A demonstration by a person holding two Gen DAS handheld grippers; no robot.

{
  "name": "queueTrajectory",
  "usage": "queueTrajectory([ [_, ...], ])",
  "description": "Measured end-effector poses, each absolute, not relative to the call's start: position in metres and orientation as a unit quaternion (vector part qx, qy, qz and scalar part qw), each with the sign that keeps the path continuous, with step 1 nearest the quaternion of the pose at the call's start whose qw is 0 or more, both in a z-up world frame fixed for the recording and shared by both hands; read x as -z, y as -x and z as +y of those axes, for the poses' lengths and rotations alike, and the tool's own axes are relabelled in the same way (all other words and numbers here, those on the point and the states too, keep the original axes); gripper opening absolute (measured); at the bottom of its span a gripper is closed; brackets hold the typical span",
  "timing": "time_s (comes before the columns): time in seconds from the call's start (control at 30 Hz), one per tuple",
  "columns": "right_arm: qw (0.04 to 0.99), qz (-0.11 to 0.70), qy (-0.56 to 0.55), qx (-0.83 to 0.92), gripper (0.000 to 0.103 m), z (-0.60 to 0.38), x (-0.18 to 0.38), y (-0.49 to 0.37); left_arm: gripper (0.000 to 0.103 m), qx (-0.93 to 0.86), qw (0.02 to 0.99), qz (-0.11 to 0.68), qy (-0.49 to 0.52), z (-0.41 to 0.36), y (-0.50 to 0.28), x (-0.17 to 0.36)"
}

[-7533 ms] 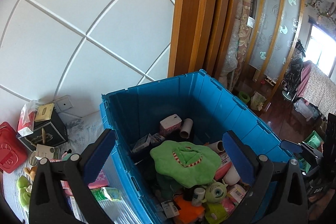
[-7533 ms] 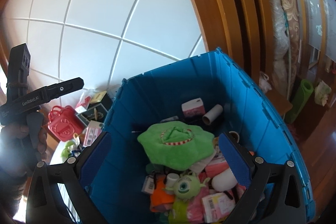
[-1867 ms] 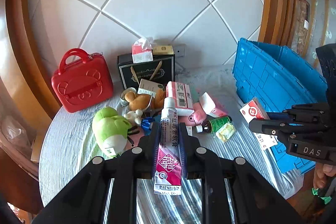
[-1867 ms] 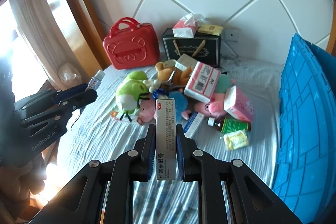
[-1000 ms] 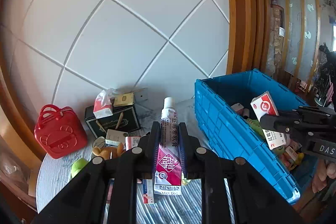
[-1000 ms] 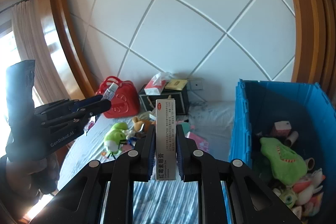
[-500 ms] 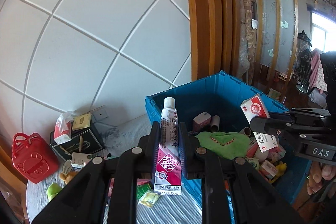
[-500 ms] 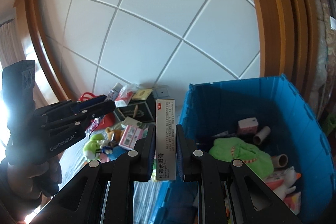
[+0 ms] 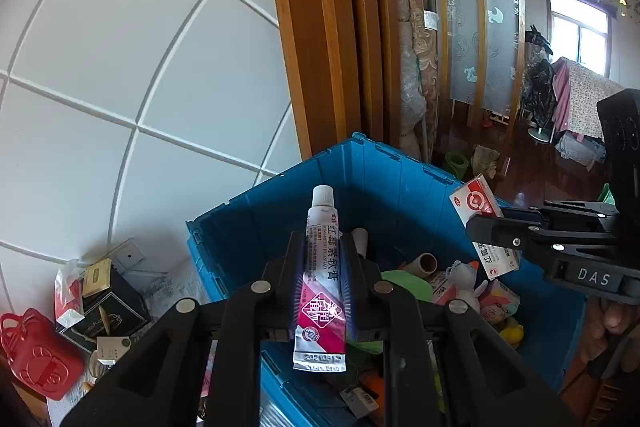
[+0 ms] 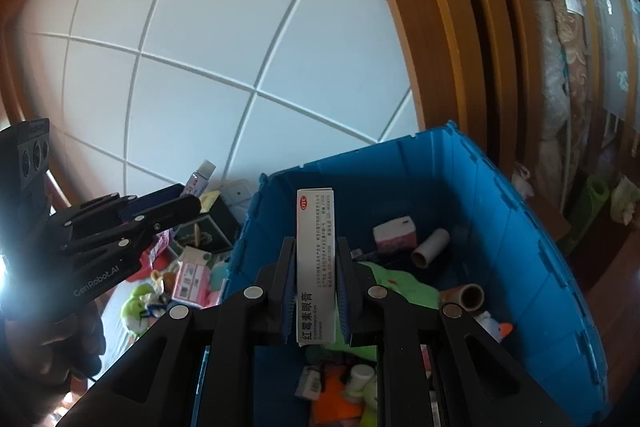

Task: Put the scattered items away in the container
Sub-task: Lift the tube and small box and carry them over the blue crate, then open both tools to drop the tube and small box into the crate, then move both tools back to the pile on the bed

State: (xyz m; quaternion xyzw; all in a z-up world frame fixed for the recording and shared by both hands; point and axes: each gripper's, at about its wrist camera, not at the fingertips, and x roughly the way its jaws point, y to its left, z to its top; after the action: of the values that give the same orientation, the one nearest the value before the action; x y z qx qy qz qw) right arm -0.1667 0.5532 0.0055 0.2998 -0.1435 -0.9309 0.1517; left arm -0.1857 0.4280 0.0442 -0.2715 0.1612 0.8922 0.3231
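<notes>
My left gripper [image 9: 322, 247] is shut on a white and pink ointment tube [image 9: 322, 275], held above the near corner of the blue crate [image 9: 384, 171]. My right gripper [image 10: 315, 247] is shut on a tall white ointment box [image 10: 315, 259], held above the blue crate [image 10: 516, 211]. The crate holds a green plush [image 10: 400, 287], cardboard rolls, small boxes and toys. The right gripper with its box also shows in the left wrist view [image 9: 486, 227], and the left gripper in the right wrist view [image 10: 188, 197].
On the table left of the crate lie a red case [image 9: 36, 355], a black gift box [image 9: 108, 307], a tissue pack, a pink box [image 10: 188, 281] and a green plush [image 10: 134, 303]. A white panelled wall and wooden pillars stand behind.
Both grippers have swung right from the table's pile to over the crate, each holding its item. The crate now fills more of both views.
</notes>
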Motion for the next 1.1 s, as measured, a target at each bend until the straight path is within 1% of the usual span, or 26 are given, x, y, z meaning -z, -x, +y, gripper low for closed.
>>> queueTrajectory([
  [0.27, 0.122, -0.157, -0.310, 0.930, 0.017, 0.583, 0.006, 0.179, 0.017, -0.885, 0.337, 0.169, 0.274, 0.459, 0.198, -0.044],
  [0.53, 0.121, -0.151, -0.315, 0.929, 0.018, 0.586, 0.007, 0.190, 0.017, -0.886, 0.340, 0.158, 0.272, 0.470, 0.205, -0.049],
  [0.57, 0.120, -0.147, -0.316, 0.930, 0.023, 0.585, 0.007, 0.192, 0.017, -0.889, 0.336, 0.148, 0.274, 0.469, 0.208, -0.050],
  [0.6, 0.119, -0.143, -0.320, 0.929, 0.054, 0.584, 0.008, 0.194, 0.017, -0.895, 0.327, 0.134, 0.272, 0.466, 0.209, -0.052],
  [0.63, 0.120, -0.140, -0.323, 0.928, 0.083, 0.583, 0.008, 0.195, 0.021, -0.903, 0.312, 0.123, 0.268, 0.463, 0.211, -0.055],
  [0.67, 0.119, -0.140, -0.315, 0.931, 0.097, 0.583, 0.007, 0.194, 0.033, -0.909, 0.297, 0.116, 0.268, 0.460, 0.213, -0.057],
  [0.7, 0.117, -0.136, -0.314, 0.932, 0.103, 0.583, 0.007, 0.192, 0.082, -0.912, 0.285, 0.110, 0.272, 0.455, 0.215, -0.057],
  [0.73, 0.120, -0.133, -0.313, 0.933, 0.103, 0.583, 0.007, 0.191, 0.102, -0.916, 0.277, 0.103, 0.272, 0.449, 0.216, -0.057],
  [1.1, 0.144, -0.116, -0.308, 0.933, 0.103, 0.554, 0.002, 0.184, 0.102, -0.919, 0.255, 0.079, 0.289, 0.392, 0.205, -0.047],
])
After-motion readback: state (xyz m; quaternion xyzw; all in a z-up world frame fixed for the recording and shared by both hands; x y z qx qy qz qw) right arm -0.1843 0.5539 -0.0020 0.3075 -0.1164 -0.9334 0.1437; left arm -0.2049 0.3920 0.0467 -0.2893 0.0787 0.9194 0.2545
